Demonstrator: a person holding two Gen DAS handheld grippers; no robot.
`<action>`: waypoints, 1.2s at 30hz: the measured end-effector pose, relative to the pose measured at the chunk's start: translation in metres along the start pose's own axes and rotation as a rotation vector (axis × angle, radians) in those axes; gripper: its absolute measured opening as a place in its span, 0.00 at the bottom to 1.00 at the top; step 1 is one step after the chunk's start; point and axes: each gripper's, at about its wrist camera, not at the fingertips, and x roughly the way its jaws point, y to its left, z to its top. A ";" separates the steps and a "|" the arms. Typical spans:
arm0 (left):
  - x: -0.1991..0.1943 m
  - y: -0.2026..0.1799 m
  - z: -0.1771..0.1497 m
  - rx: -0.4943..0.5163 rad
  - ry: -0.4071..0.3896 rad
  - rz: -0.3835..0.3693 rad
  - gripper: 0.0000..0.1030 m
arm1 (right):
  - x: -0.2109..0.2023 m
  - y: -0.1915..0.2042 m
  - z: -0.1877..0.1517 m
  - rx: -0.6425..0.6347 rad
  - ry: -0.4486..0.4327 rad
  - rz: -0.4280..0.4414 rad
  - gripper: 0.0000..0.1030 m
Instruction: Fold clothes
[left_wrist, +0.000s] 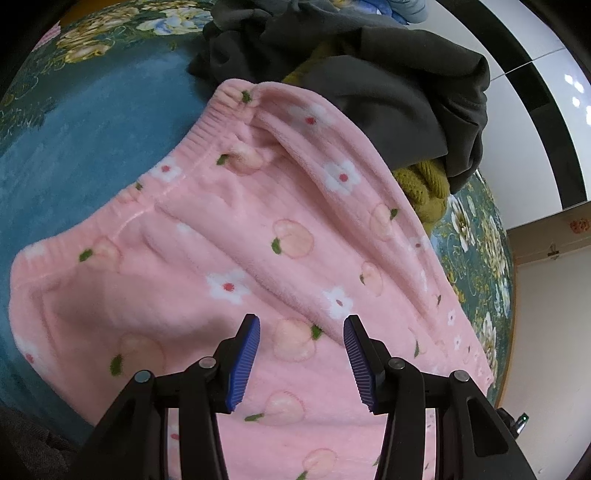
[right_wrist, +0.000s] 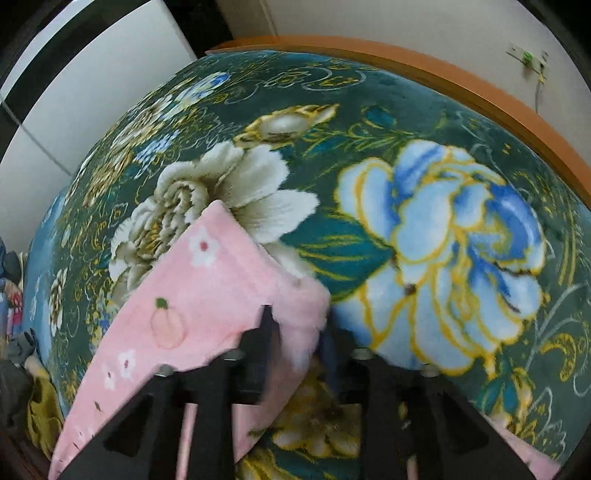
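Observation:
Pink fleece trousers (left_wrist: 229, 236) with peaches and white flowers lie spread on a teal flowered blanket (left_wrist: 74, 147), with the ribbed waistband at the far left. My left gripper (left_wrist: 302, 354) is open and hovers just above the fabric near the middle. In the right wrist view, my right gripper (right_wrist: 301, 325) is shut on the hem end of a trouser leg (right_wrist: 192, 295) and holds it a little above the blanket (right_wrist: 369, 122). The view is blurred around the fingers.
A heap of dark grey clothes (left_wrist: 388, 85) and a mustard knitted garment (left_wrist: 424, 184) lies at the far side of the trousers. An orange-brown wooden bed edge (right_wrist: 443, 70) runs behind the blanket. White wall and dark panels beyond.

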 end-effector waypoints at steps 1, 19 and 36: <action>0.001 0.001 0.000 -0.004 0.000 -0.002 0.50 | -0.007 -0.003 -0.001 0.020 -0.017 0.014 0.48; -0.041 0.036 0.007 -0.055 -0.046 -0.076 0.50 | -0.094 0.088 -0.140 -0.197 0.100 0.318 0.54; -0.101 0.173 0.029 -0.156 -0.158 0.045 0.60 | -0.104 0.197 -0.228 -0.377 0.193 0.289 0.62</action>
